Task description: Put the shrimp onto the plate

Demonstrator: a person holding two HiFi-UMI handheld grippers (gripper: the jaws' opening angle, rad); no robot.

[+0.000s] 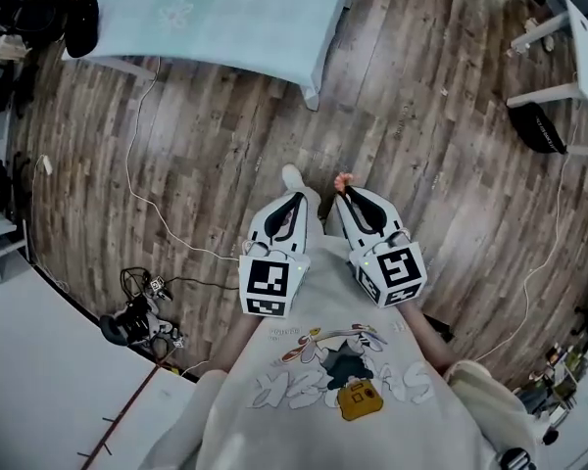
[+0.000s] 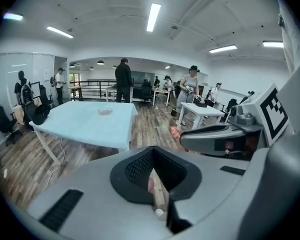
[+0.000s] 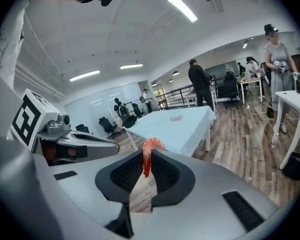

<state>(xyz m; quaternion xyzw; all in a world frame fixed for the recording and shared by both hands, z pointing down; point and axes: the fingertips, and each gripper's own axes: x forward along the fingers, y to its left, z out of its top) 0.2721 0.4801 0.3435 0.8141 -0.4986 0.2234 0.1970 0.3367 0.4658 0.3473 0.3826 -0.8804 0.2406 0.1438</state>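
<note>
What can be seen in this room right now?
Shrimp: one, orange-pink, between the right gripper fingers.
Table: one, pale blue cover, ahead.
Plate: one, clear, on the table.
Desk: one, white, right of the table.
People: several, dark or light clothes, far back.
Cable: one, white, across the wood floor.
Sweatshirt: one, pale, on the wearer.
Left gripper: one, white and black, fingers shut.
Right gripper: one, white and black, shut on the shrimp.

Left white-and-black gripper point(image 1: 295, 202) and right white-and-black gripper point(image 1: 351, 193) side by side over grey-brown wood-plank floor point(image 1: 431, 145) — small orange-pink shrimp point(image 1: 344, 178) at the right one's tips — pale blue-topped table point(image 1: 235, 13) well beyond them.
</note>
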